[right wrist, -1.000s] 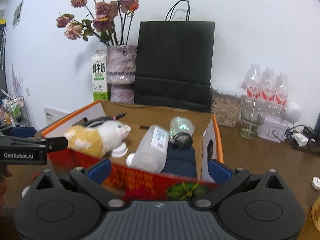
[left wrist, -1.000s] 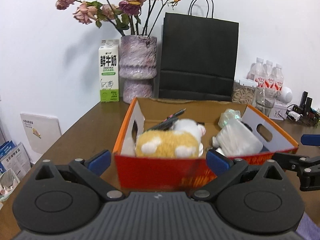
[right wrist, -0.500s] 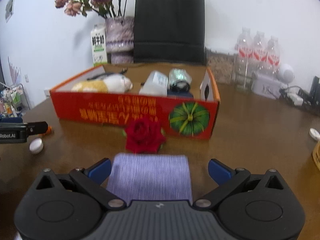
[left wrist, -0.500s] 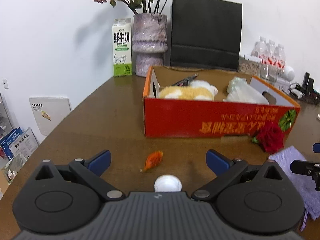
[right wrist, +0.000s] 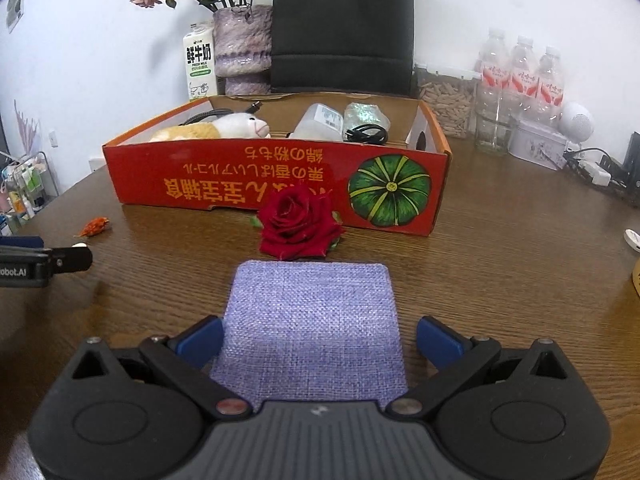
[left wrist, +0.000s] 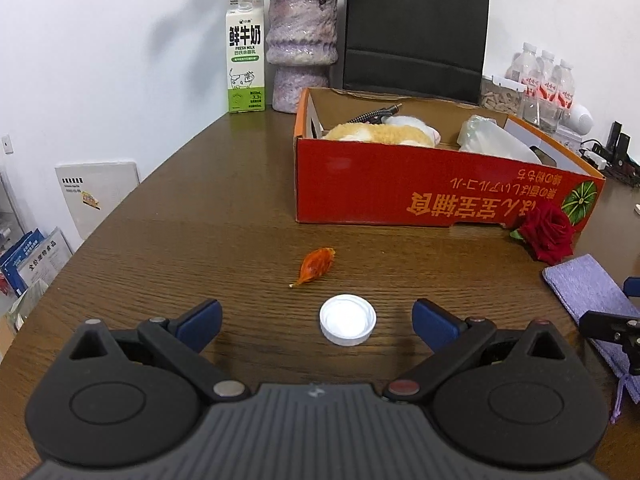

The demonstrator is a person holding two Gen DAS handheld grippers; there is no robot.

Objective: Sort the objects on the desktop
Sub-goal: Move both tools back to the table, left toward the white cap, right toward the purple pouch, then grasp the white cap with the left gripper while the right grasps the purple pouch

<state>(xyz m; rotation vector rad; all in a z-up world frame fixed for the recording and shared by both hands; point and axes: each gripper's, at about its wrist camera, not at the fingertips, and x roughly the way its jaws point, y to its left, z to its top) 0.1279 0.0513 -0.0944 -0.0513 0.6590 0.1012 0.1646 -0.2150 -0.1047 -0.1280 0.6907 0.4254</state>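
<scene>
Hovering low over the wooden table (left wrist: 192, 216), the left gripper (left wrist: 316, 318) has its blue-tipped fingers spread wide, and a white bottle cap (left wrist: 347, 319) lies flat on the wood right between them, touched by neither. Just beyond the cap sits a small orange dried petal (left wrist: 316, 265). Over on the right, the right gripper (right wrist: 318, 338) is spread wide too, with a folded lavender cloth (right wrist: 310, 320) lying between its fingers; whether the pads touch the fabric I cannot tell. A red rose head (right wrist: 298, 226) rests at the cloth's far edge, against the front wall of the red cardboard box (right wrist: 240, 184). Inside the box: a plush toy (right wrist: 216, 128), a clear plastic bottle (right wrist: 320, 122) on its side, and a coiled black cable (right wrist: 368, 134).
</scene>
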